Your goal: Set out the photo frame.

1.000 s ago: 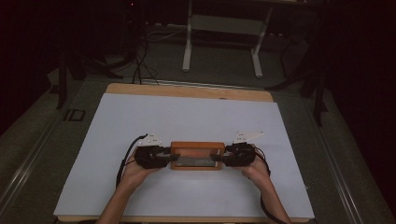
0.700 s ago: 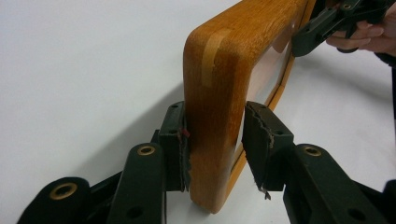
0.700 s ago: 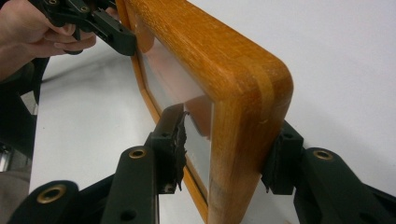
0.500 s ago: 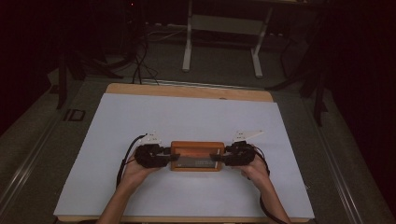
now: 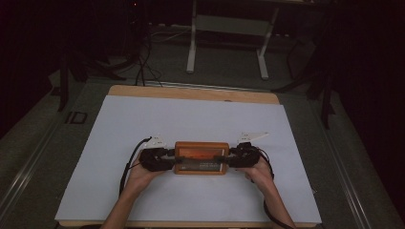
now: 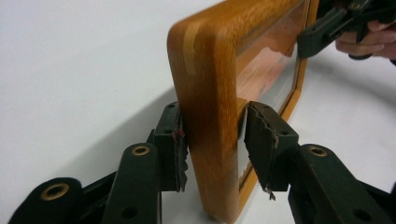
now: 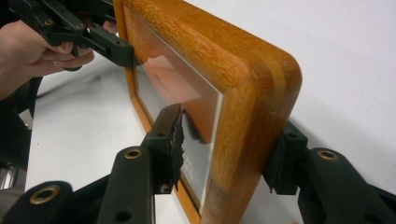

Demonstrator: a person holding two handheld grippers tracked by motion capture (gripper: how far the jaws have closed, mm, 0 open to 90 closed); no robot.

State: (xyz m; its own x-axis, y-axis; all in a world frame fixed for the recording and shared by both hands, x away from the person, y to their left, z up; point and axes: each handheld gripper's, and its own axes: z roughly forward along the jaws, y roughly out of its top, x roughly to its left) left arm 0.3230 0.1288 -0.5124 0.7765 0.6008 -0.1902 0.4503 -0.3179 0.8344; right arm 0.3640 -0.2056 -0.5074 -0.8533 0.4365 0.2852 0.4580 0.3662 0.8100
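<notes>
One orange-brown wooden picture frame with rounded corners and a glazed front [image 5: 201, 157] is standing on its long edge on the white sheet covering the tabletop [image 5: 191, 119], nearer the sheet's near edge than its far edge and roughly midway between its left and right edges. The high view is showing what the others are not: the whole frame as a small rectangle, two bare forearms coming in from the near edge, two black cables, two pale three-cornered plates, and a strip of bare wood along the tabletop's far edge. The left gripper view is giving the detail of the left gripper [image 6: 212, 140]: its two black jaws, faced with ragged, chewed-looking rubber pads, are straddling the frame's short end, the left pad lying against the wood, the right pad standing just off the glazed face, so the hold is loosening; the jaws have just been opening. It is also catching a paler strip of wood let into the glossy, grained frame, and the other gripper at the far end. The right gripper view is showing the right gripper [image 7: 224, 154] likewise astride the opposite end, the far pad against the back of the wood, the near pad clearly apart from the glass, its jaws also having just been opening, released rather than clenched.
</notes>
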